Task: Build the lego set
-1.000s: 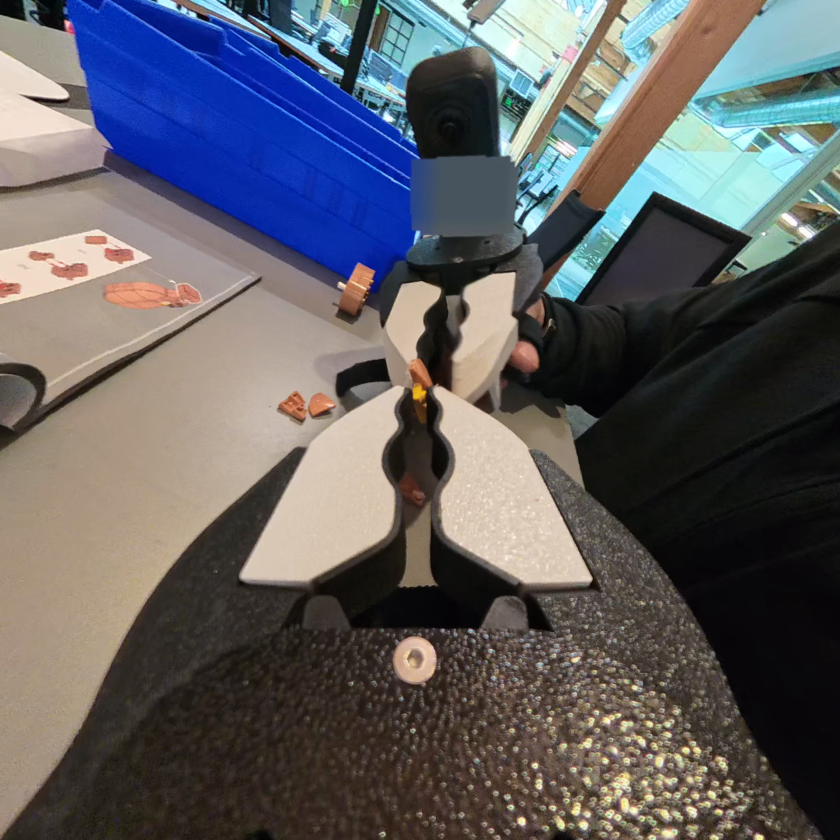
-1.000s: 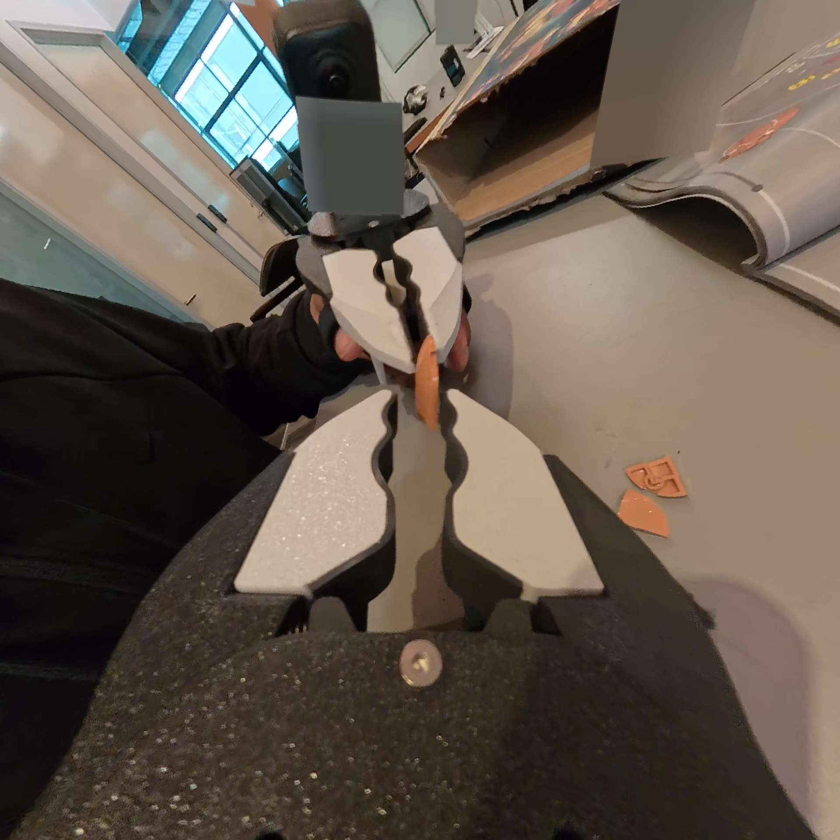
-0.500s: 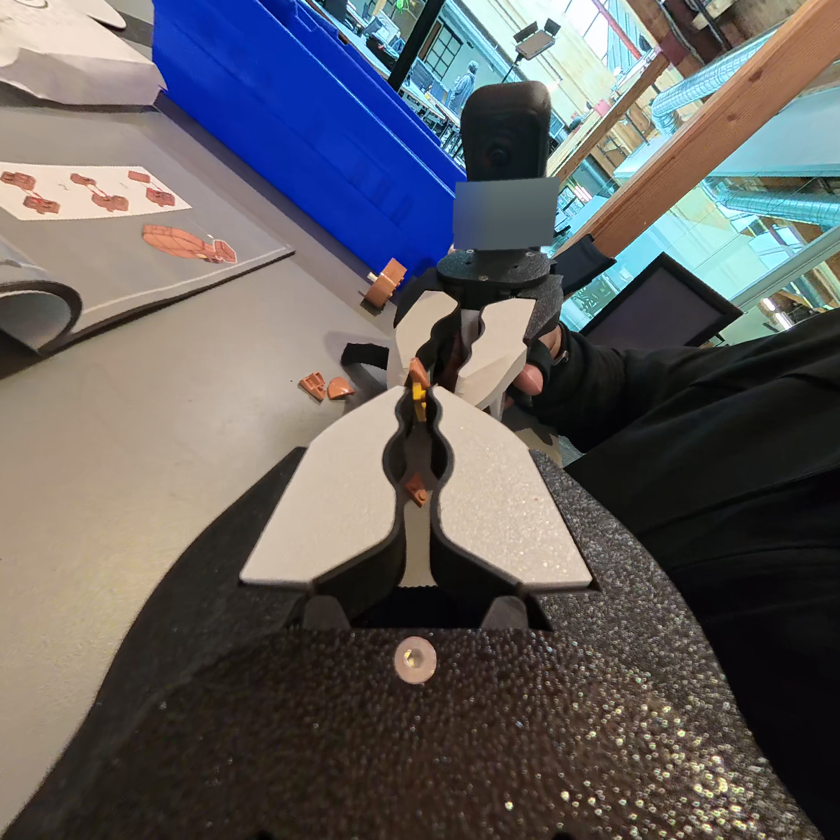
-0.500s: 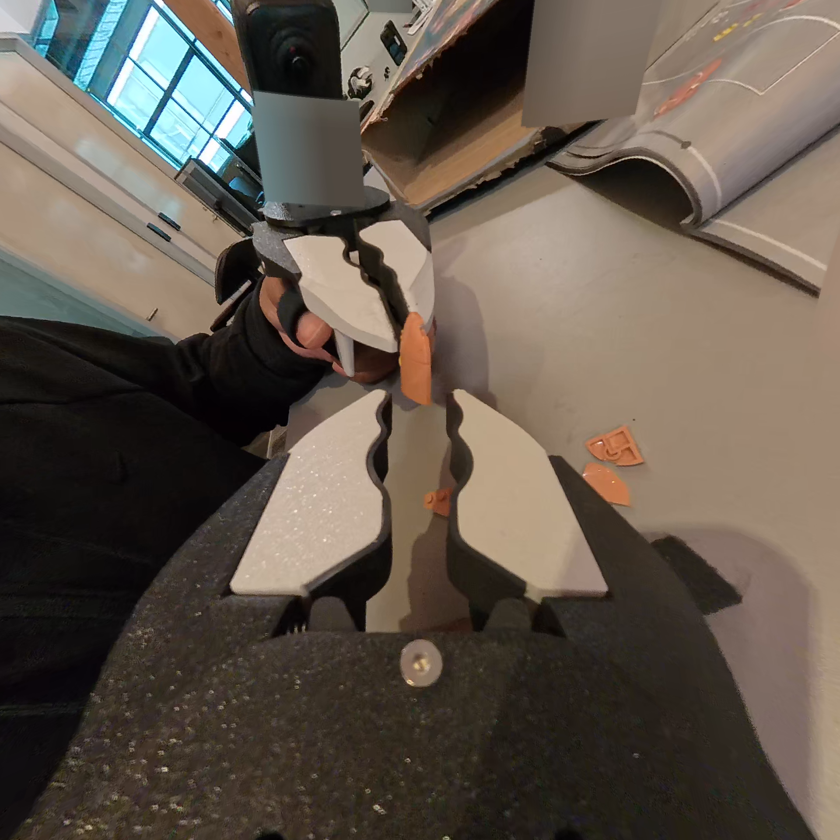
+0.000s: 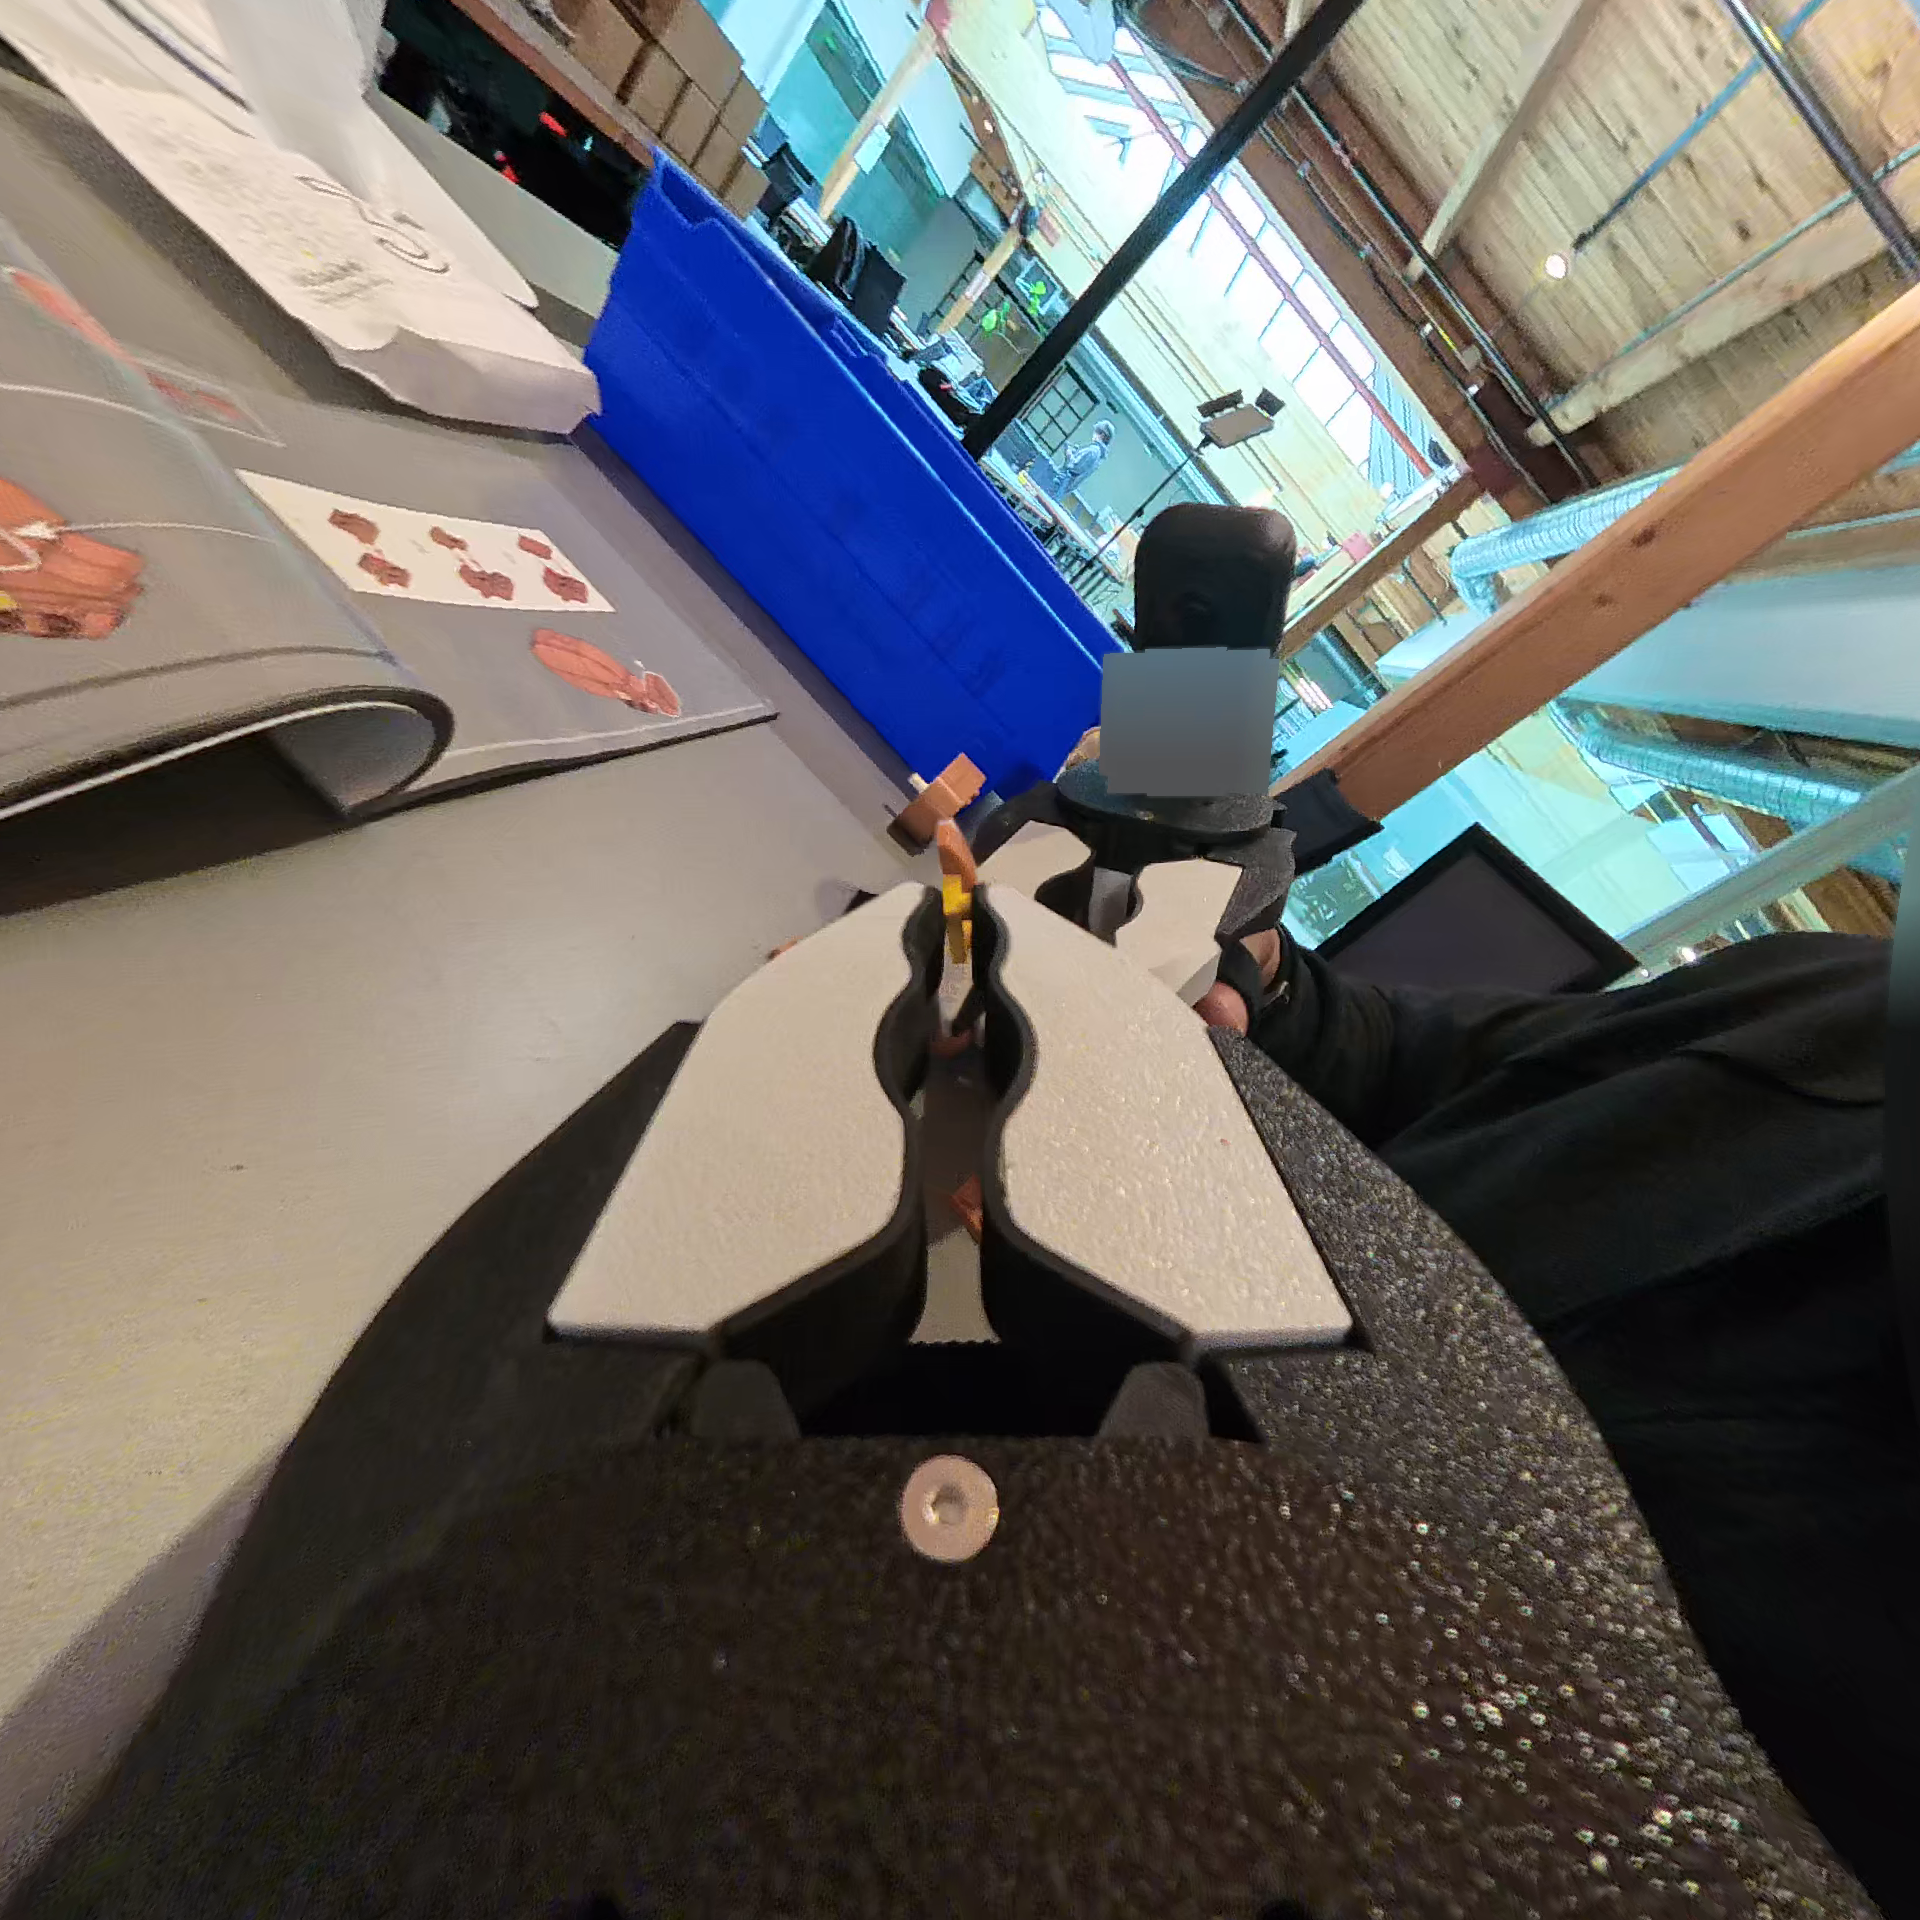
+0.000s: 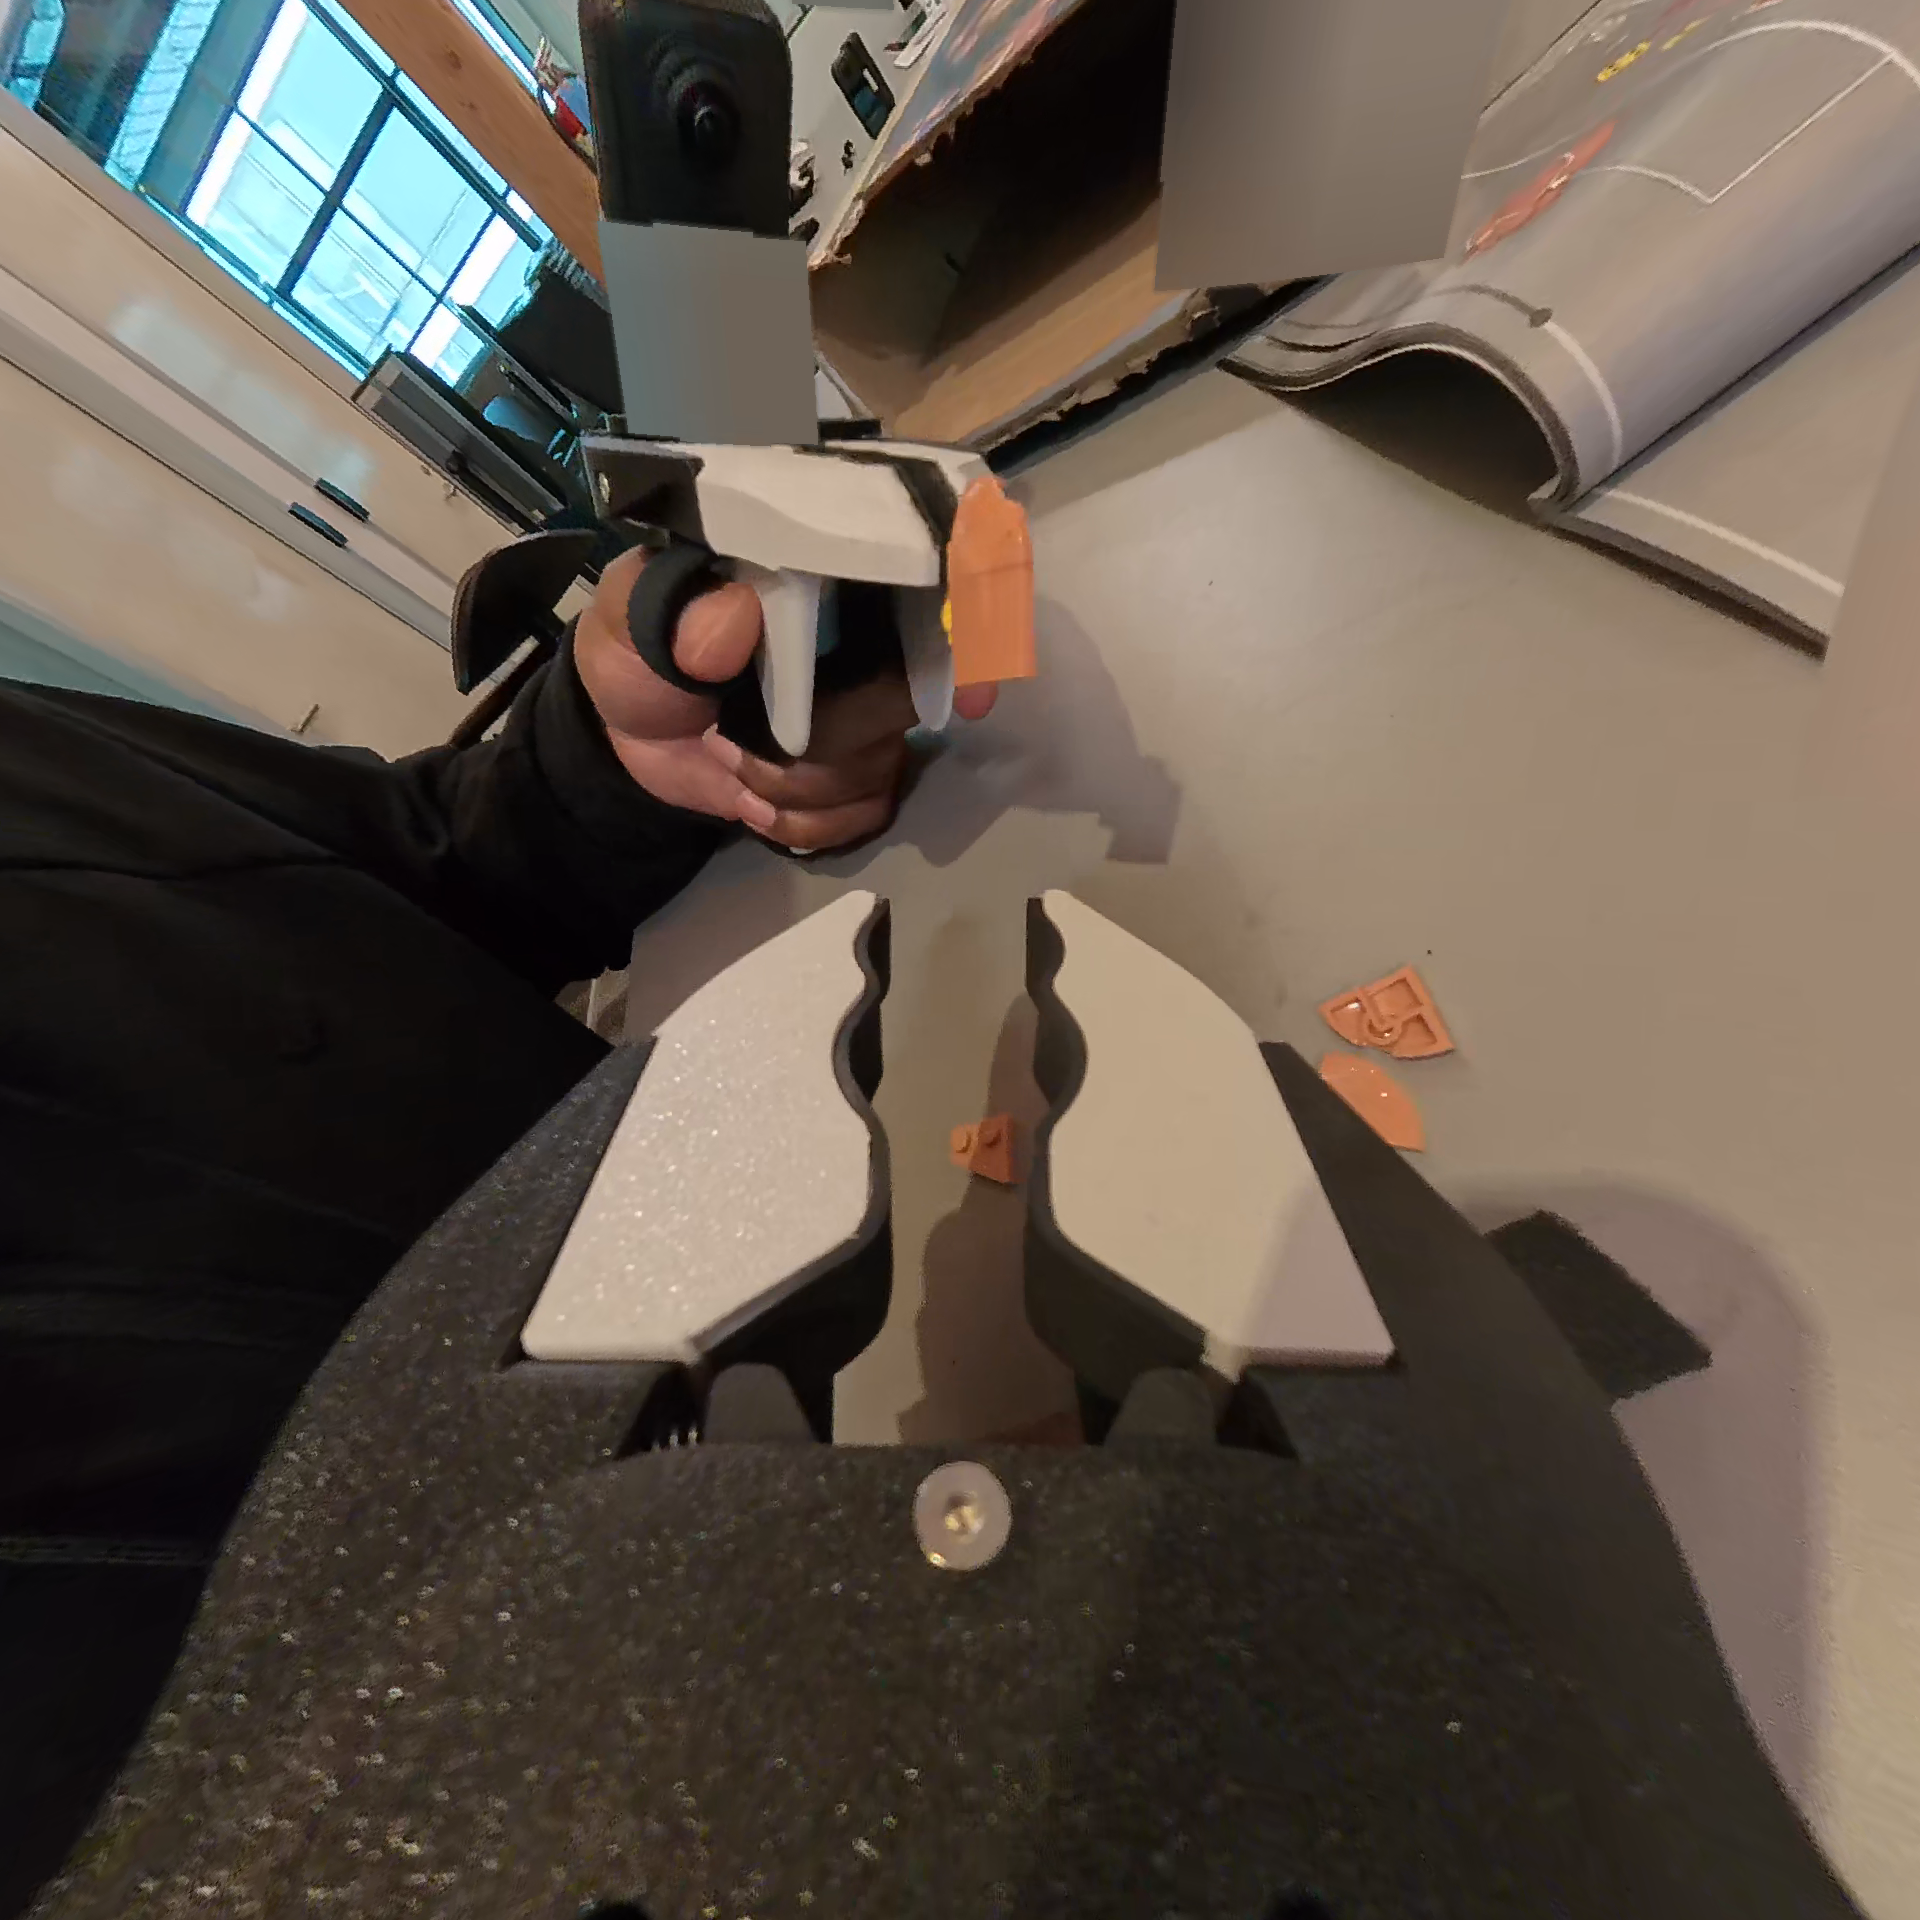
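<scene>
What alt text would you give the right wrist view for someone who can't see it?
Open gripper with nothing between its fingers above a grey table. Opposite, a hand-held second gripper clamps an orange brick. Three small orange pieces lie on the table.

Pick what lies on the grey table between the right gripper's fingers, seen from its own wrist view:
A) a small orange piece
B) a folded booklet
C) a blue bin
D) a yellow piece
A: a small orange piece lies flat on the grey table, seen through the open gap of the right gripper, untouched by either finger.
</scene>
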Available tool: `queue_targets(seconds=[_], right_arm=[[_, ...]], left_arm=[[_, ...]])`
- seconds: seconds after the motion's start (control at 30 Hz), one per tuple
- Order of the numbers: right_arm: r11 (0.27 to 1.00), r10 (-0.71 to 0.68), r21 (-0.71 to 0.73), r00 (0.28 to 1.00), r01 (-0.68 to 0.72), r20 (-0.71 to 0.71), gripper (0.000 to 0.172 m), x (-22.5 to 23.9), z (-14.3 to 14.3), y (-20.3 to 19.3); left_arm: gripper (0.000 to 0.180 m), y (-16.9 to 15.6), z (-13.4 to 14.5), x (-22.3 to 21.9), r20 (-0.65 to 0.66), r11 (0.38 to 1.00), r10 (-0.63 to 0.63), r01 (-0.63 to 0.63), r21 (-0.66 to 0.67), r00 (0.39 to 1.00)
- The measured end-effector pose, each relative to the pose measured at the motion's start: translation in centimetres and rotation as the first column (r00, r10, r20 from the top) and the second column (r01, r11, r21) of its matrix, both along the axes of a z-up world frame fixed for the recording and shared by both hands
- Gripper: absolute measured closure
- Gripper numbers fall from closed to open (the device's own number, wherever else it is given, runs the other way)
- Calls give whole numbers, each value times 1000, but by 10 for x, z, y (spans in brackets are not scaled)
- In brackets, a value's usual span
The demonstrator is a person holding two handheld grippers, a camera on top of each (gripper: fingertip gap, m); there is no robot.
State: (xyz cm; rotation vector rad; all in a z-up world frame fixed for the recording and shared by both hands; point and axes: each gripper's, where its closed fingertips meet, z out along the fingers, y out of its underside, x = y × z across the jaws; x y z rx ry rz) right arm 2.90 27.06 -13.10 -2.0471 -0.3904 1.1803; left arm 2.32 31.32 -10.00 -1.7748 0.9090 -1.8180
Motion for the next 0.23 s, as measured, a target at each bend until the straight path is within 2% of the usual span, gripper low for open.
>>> queue_targets(seconds=[0.23], right_arm=[[999,-13,-38,999,11,-52,147,4,1,3]], left_arm=[[176,6,0,-2,10,999,21,-20,-46,1000]])
